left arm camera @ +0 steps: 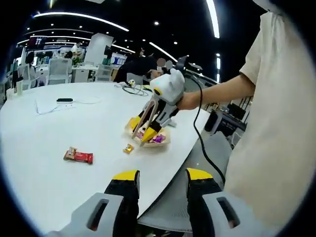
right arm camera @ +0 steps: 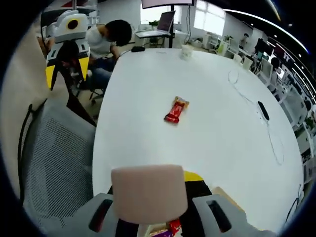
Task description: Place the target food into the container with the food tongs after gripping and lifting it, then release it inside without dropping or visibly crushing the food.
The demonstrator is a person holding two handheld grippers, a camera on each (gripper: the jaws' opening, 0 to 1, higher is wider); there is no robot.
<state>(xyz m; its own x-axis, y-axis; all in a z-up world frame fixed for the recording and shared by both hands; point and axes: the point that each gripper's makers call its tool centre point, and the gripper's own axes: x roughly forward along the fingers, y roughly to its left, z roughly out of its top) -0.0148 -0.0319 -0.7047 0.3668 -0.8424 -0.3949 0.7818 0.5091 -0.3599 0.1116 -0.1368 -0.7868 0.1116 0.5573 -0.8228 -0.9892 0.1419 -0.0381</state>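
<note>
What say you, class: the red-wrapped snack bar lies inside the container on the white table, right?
Not right. The red-wrapped snack bar lies on the bare white table, apart from the container, as the left gripper view shows.

From the left gripper view, my right tongs (left arm camera: pixel 149 129) reach down into the container (left arm camera: pixel 165 139) near the desk (left arm camera: pixel 74 128) edge. A small candy (left arm camera: pixel 128 148) lies just left of the container, and a snack bar (left arm camera: pixel 78 157) farther left. My left tongs (left arm camera: pixel 160 180) hover over the desk's near edge.
</note>
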